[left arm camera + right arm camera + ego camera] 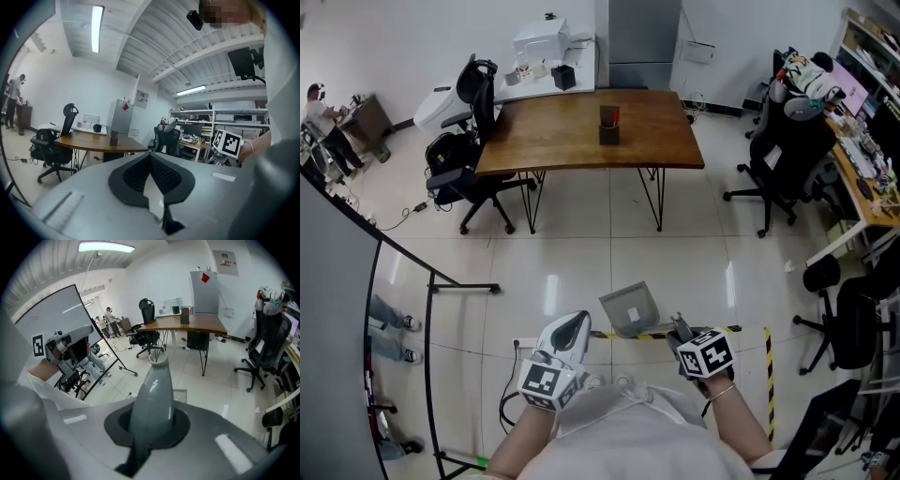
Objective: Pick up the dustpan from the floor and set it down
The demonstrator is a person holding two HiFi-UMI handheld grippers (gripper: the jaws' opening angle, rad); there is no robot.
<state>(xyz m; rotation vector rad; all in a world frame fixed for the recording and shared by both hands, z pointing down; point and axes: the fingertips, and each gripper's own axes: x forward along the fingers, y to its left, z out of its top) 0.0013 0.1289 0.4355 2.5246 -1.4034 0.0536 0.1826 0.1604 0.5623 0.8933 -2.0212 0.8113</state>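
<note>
A grey dustpan (pixel 630 307) lies on the tiled floor over a yellow-black tape line, just ahead of both grippers. In the right gripper view a grey square (pixel 180 396) shows on the floor behind the held piece. My right gripper (pixel 679 326) (pixel 152 427) is shut on a grey tapered handle (pixel 157 385) whose ringed end pokes out past the jaws. What that handle belongs to is hidden under the gripper. My left gripper (pixel 577 323) (pixel 151 161) is shut with nothing in it, and it points out level across the room.
A wooden table (pixel 572 141) with a small dark box (pixel 609 125) stands ahead. Office chairs (pixel 473 178) (pixel 787 159) flank it. A black metal frame (pixel 431 281) runs along the left. A cluttered desk (pixel 862 169) lines the right wall. A person (pixel 319 108) stands far left.
</note>
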